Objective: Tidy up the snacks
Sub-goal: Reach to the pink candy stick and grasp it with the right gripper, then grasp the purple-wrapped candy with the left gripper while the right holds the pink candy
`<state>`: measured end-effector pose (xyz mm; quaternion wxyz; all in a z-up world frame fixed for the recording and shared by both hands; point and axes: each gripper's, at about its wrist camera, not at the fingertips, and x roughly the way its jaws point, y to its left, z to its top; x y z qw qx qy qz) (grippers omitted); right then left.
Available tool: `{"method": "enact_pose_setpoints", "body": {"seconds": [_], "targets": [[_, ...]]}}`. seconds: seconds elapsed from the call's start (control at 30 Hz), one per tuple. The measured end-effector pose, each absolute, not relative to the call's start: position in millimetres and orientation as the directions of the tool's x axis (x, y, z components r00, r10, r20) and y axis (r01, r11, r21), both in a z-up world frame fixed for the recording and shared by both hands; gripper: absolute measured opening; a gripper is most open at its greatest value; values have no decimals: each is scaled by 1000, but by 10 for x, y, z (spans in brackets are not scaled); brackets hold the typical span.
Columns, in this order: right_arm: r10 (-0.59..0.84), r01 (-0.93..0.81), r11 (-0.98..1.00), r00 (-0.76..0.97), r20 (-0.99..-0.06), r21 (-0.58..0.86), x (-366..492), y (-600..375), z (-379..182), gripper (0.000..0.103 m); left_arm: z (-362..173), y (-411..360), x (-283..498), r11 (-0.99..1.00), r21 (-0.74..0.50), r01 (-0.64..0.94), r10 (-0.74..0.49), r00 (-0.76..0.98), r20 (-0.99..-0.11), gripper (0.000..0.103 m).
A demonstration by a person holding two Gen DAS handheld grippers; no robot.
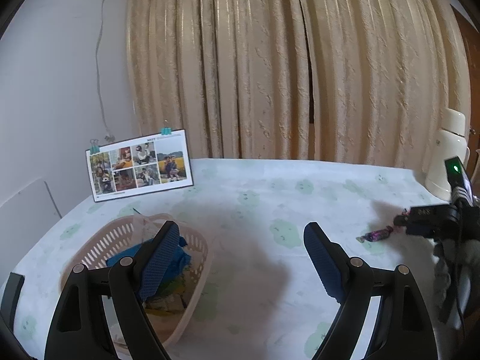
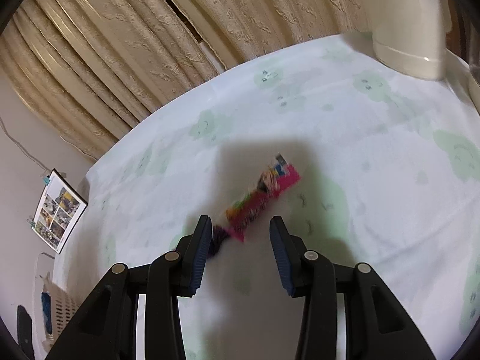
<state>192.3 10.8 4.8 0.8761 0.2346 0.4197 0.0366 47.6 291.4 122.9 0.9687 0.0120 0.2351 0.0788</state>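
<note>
A beige slotted basket (image 1: 99, 240) sits at the table's near left with a blue packet (image 1: 177, 259) and other wrappers inside. My left gripper (image 1: 241, 255) hangs open above the table, its left finger over the basket. A small purple wrapped candy (image 1: 378, 234) lies to the right, close to my other gripper's body (image 1: 432, 219). In the right wrist view a pink snack bar (image 2: 264, 199) lies on the cloth just ahead of my open right gripper (image 2: 240, 246). The purple candy (image 2: 217, 238) touches the left finger's pad (image 2: 201, 252). Nothing is held.
A photo card (image 1: 139, 169) with binder clips leans on the wall at the back left. A cream flask (image 1: 447, 156) stands at the back right. Beige curtains (image 1: 285, 66) hang behind the table. The basket (image 2: 61, 304) shows at the far left in the right wrist view.
</note>
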Motion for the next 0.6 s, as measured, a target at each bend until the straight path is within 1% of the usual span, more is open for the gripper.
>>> {"method": "enact_pose_setpoints", "body": {"seconds": [0.37, 0.47, 0.5, 0.53, 0.57, 0.6], "targets": [[174, 131, 935, 641, -747, 331, 2148, 189, 64, 39, 1199, 2811, 477, 989, 84, -125, 150, 876, -459, 85], [146, 126, 949, 638, -756, 290, 2165, 219, 69, 36, 1185, 2787, 482, 989, 92, -120, 149, 875, -461, 85], [130, 122, 956, 636, -760, 266, 2167, 238, 71, 32, 1179, 2783, 486, 989, 93, -118, 148, 874, -463, 85], [110, 123, 963, 636, -764, 241, 2162, 251, 69, 26, 1171, 2779, 492, 989, 94, -117, 148, 872, -466, 85], [91, 124, 968, 636, -767, 217, 2154, 257, 67, 22, 1167, 2778, 496, 989, 93, -115, 146, 871, -469, 85], [71, 122, 974, 637, -768, 192, 2144, 260, 62, 17, 1162, 2780, 504, 990, 90, -113, 142, 869, -473, 85]]}}
